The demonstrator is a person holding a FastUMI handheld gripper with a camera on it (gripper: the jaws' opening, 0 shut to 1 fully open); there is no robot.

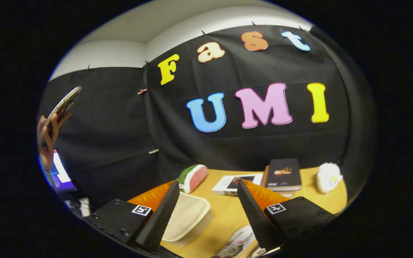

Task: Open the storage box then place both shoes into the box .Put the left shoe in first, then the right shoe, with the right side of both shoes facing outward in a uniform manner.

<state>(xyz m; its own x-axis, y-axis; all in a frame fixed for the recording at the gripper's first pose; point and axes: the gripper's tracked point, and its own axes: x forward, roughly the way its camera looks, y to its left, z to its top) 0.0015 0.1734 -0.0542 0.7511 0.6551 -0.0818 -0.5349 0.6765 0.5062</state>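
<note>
The gripper point(206, 200) hangs above the desk point(228, 215), jaws released and holding nothing. A storage box point(186, 218) sits between them, with a shoe point(240, 238) near the right one.

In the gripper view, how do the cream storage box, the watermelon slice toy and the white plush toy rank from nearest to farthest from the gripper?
The gripper is open, its fingers holding nothing.
1. Cream storage box: nearest, lid on, beside the left finger and partly between the fingers.
2. Watermelon slice toy: just beyond the box, ahead of the left finger.
3. White plush toy: farthest, at the table's far right corner, beyond the right finger.
</note>
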